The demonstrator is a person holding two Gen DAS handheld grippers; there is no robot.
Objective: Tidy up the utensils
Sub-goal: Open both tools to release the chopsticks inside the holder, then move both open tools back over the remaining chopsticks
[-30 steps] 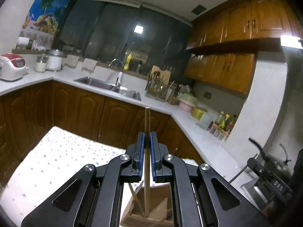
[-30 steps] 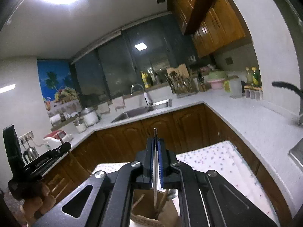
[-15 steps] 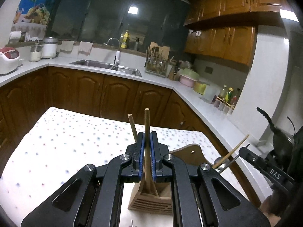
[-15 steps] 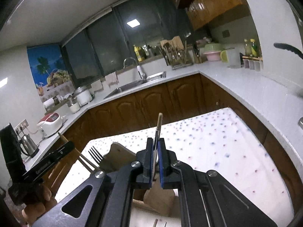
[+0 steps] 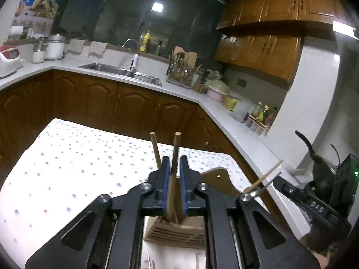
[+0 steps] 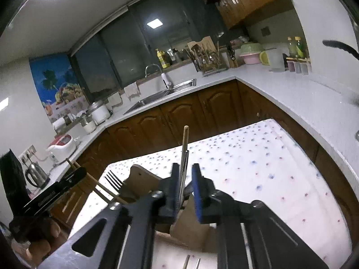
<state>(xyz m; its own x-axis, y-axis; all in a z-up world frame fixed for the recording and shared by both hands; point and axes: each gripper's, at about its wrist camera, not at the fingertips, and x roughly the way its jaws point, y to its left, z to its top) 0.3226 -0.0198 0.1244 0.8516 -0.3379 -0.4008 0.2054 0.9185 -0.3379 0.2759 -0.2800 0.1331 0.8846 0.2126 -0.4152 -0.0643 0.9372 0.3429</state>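
As both claws have just been opening, the left claw [image 5: 174, 174] frees its chopstick [image 5: 175, 150] and the right claw [image 6: 185, 186] its utensil [image 6: 184, 157] into the wooden holder [image 5: 177, 231], so lifting clear seems next.

White dotted tablecloth [image 5: 67, 168], brown holder [image 5: 177, 231]

We are in a home kitchen: wooden cabinets [image 5: 264, 51] over a white L-shaped counter [image 6: 280, 89], a steel sink [image 5: 121, 72] with tap [image 6: 154, 71], a rice cooker [image 5: 7, 60], kettle [image 6: 36, 174] and dish rack [image 5: 181, 74].
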